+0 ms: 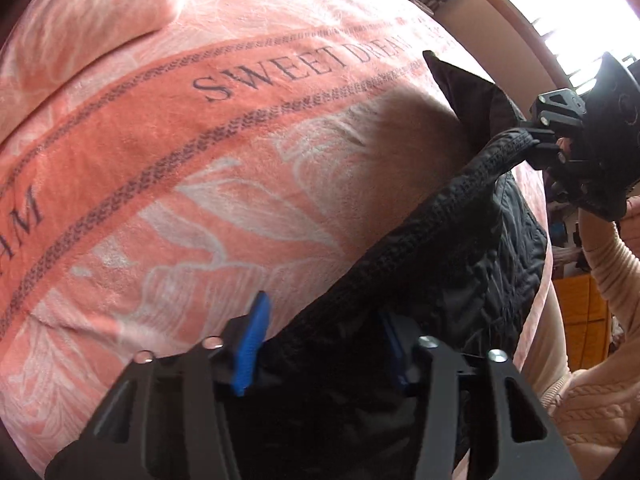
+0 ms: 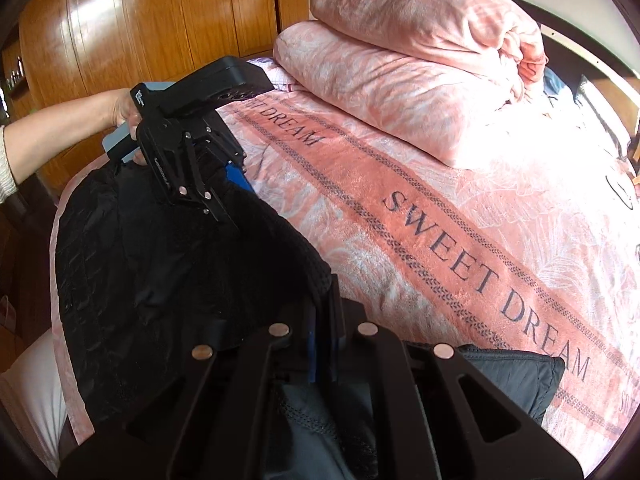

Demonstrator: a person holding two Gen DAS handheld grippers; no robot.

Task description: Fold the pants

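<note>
Black quilted pants (image 1: 472,248) hang stretched above a pink "SWEET DREAM" bedspread (image 1: 200,160). In the left wrist view my left gripper (image 1: 324,340) has its blue pads wide apart, with the elastic waistband (image 1: 420,232) lying between them. My right gripper (image 1: 548,136) is shut on the other end of the waistband at the upper right. In the right wrist view my right gripper (image 2: 324,344) has its pads pressed together on the black fabric (image 2: 180,272), and my left gripper (image 2: 224,184) sits at the pants' far end over the bedspread (image 2: 440,216).
Two stacked pink pillows (image 2: 400,60) lie at the head of the bed. A wooden wardrobe (image 2: 140,20) stands beyond the bed's far side. A window (image 1: 560,12) is at the upper right of the left wrist view.
</note>
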